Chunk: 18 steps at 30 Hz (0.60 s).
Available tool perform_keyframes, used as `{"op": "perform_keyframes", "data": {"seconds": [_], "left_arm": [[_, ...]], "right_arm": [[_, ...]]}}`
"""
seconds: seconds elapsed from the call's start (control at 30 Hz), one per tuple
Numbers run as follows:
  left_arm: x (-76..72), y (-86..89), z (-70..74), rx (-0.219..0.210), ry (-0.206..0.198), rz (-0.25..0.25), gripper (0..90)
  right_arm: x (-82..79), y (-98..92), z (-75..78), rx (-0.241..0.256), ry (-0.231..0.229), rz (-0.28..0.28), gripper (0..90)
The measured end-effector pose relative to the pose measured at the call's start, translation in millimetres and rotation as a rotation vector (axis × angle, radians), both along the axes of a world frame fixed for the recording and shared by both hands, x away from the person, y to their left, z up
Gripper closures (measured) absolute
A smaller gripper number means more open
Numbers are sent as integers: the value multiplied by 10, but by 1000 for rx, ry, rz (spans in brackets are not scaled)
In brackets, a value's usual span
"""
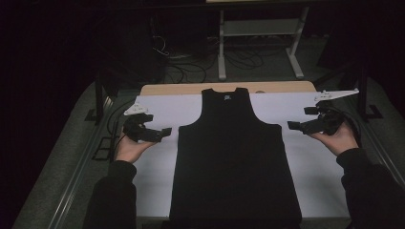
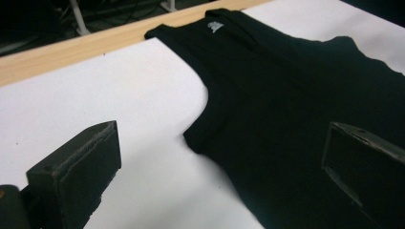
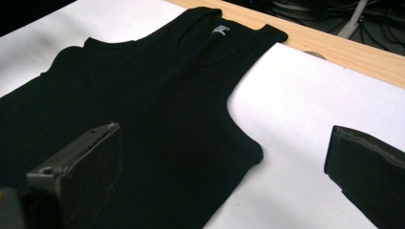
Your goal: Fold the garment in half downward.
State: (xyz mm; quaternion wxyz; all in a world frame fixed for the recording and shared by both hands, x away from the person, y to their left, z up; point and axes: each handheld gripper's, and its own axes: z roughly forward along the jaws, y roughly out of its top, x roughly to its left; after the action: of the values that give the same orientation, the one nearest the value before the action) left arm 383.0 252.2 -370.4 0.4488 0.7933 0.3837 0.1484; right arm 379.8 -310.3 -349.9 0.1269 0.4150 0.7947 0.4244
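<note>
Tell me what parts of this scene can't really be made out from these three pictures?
- The bottom hem of the black tank top: cut off by the bottom edge of the high view.
- The small neck label: too small to read in either gripper view.
- The room beyond the table: too dark in the high view to identify much.
- The left gripper and right gripper: small and dark in the high view, details unclear.
</note>
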Motion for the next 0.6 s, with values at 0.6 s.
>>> {"op": "perform_keyframes", "data": {"seconds": [0.6], "left_arm": [[187,-65,-211,-35,52,-7,0]], "right_arm": [[296,5,-215,-18,55,-29,0]]}}
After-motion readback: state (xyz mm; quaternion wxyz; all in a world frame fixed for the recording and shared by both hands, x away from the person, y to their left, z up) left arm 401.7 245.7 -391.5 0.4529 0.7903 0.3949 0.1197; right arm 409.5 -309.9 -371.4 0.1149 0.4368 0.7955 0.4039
